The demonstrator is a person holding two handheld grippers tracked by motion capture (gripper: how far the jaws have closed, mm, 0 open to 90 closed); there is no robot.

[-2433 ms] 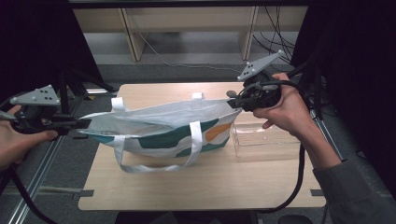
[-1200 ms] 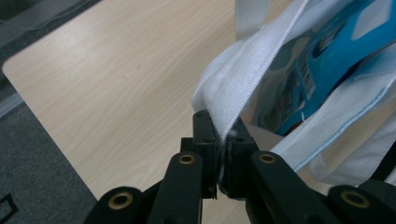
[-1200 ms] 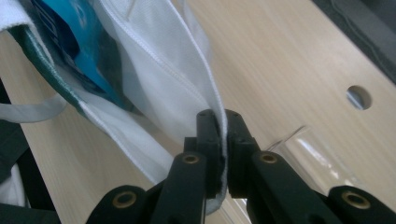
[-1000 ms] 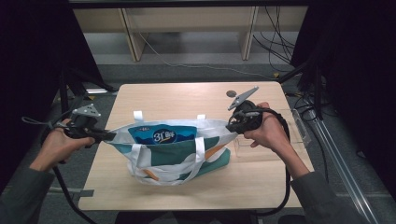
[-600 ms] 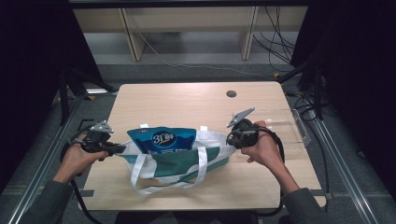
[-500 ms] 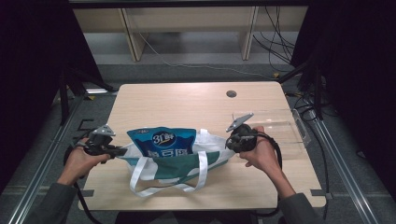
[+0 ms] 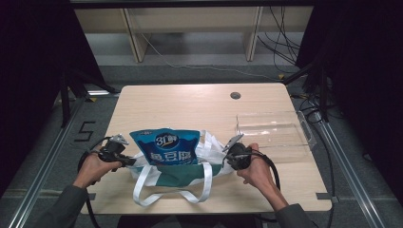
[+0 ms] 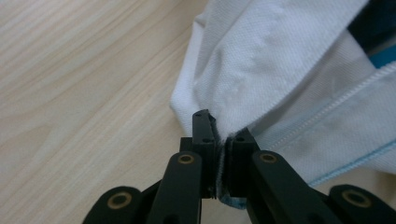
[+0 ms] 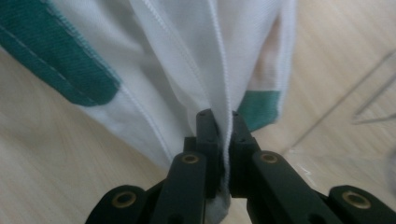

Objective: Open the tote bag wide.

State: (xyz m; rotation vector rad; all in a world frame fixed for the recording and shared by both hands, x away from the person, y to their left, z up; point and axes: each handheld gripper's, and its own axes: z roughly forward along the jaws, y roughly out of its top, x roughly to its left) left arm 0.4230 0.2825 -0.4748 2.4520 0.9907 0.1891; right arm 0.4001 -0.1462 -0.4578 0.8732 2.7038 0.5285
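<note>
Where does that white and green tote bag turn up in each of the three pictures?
High view: the tote bag lies at the table's near edge, between both hands.
Left gripper view: its white cloth covers the upper right, pinched in the left tool.
Right gripper view: white and green cloth hangs across the top, pinched in the right tool.
Shared landmark: the wooden table.

High view: looked forward and down from above the person's side, taking in the whole table (image 7: pixel 190 104).
Left gripper view: sat very close, facing along its jaws at the bag (image 8: pixel 289 84) fabric and bare tabletop.
Right gripper view: equally close, facing the bag's other end, wood beyond.
Shared: all three saw the bag (image 7: pixel 176 166) and the table.
</note>
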